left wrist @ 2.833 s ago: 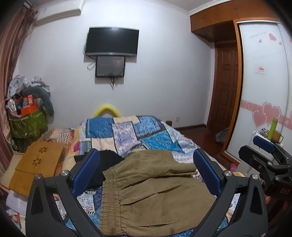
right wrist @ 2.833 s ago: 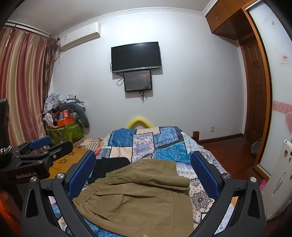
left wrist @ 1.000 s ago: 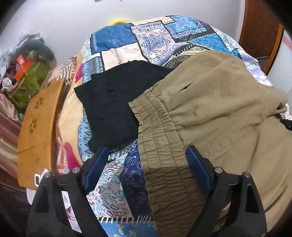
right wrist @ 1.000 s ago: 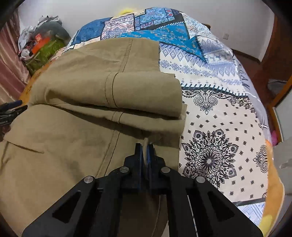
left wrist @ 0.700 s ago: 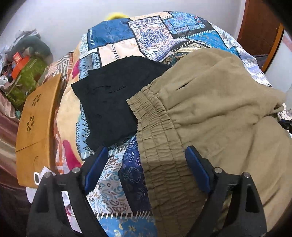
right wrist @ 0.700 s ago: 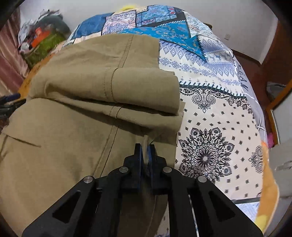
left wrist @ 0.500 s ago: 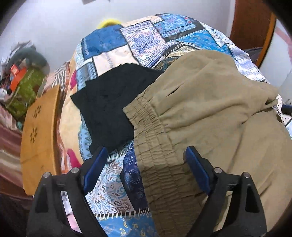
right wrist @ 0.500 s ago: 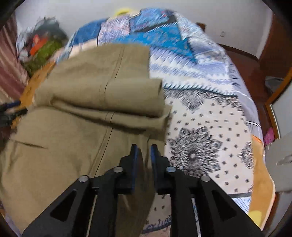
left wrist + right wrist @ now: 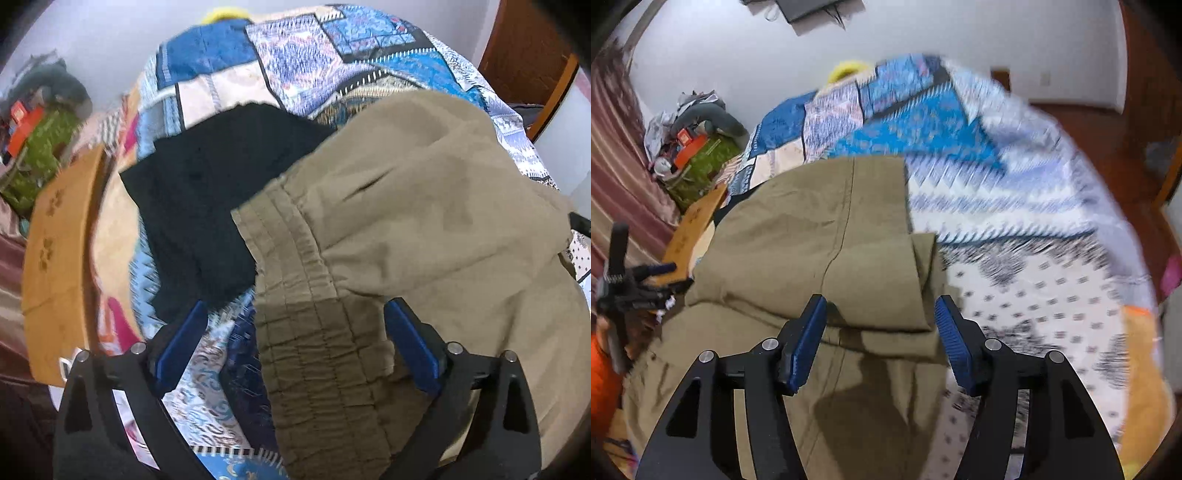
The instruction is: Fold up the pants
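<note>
Khaki pants (image 9: 424, 229) lie on the patterned bed (image 9: 295, 48), legs folded back over the seat. My left gripper (image 9: 293, 332) is open just above the elastic waistband (image 9: 306, 332), holding nothing. In the right wrist view my right gripper (image 9: 881, 332) is open and empty above the folded leg hems (image 9: 871, 280) of the pants (image 9: 798, 229). The left gripper also shows in the right wrist view (image 9: 639, 280) at the far left.
A folded black garment (image 9: 207, 199) lies on the bed left of the waistband. A wooden board (image 9: 55, 258) leans beside the bed at left. A pile of clutter (image 9: 690, 147) sits by the curtain. Wooden floor (image 9: 1108, 140) lies beyond the bed's right edge.
My right gripper was shut on the khaki fabric; it has let go, opened wide and pulled up and back. My left gripper stays open over the waistband, shifting slightly.
</note>
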`<state>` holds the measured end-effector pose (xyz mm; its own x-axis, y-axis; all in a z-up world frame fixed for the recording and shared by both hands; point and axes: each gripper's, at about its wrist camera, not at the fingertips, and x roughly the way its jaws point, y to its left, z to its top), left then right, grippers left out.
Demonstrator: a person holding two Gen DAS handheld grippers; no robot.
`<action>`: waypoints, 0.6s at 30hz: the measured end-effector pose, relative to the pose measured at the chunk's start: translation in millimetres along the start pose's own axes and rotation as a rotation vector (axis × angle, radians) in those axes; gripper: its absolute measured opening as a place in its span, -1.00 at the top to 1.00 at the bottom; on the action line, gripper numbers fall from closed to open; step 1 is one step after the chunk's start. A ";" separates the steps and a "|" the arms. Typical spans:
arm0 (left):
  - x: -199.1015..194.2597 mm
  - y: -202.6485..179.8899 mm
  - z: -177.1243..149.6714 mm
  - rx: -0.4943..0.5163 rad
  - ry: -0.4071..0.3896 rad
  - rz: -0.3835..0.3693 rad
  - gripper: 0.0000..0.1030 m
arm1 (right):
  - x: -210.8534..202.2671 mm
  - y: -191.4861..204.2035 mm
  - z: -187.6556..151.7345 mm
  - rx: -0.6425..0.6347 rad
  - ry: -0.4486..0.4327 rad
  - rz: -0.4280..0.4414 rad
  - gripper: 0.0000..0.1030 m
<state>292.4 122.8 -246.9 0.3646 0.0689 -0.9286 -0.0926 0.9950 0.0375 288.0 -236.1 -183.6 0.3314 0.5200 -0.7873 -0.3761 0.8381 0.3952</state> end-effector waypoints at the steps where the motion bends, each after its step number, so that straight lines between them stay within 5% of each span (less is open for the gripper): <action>1: 1.3 1.3 -1.6 -0.008 -0.002 -0.006 -0.95 | 8.2 -5.2 0.5 0.031 0.017 0.022 -0.09; 6: 1.8 2.6 -3.7 0.001 -0.043 0.004 -0.94 | 18.3 3.2 -4.7 -0.021 0.011 0.016 0.47; 8: -2.4 -1.3 -4.1 0.027 -0.092 0.097 -0.64 | 15.7 12.3 -3.4 -0.073 0.001 -0.007 0.82; 14: 0.6 -13.1 -9.2 0.094 -0.146 0.252 -0.45 | -8.6 38.4 10.9 -0.257 -0.137 -0.114 0.90; 18: 5.1 0.6 -10.1 0.038 -0.130 0.203 -0.46 | -9.4 32.2 22.3 -0.242 -0.177 -0.138 0.91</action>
<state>284.8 123.0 -255.3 0.4587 0.2745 -0.8451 -0.1428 0.9615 0.2348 292.1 -210.3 -152.9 0.5306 0.4425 -0.7230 -0.5050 0.8500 0.1496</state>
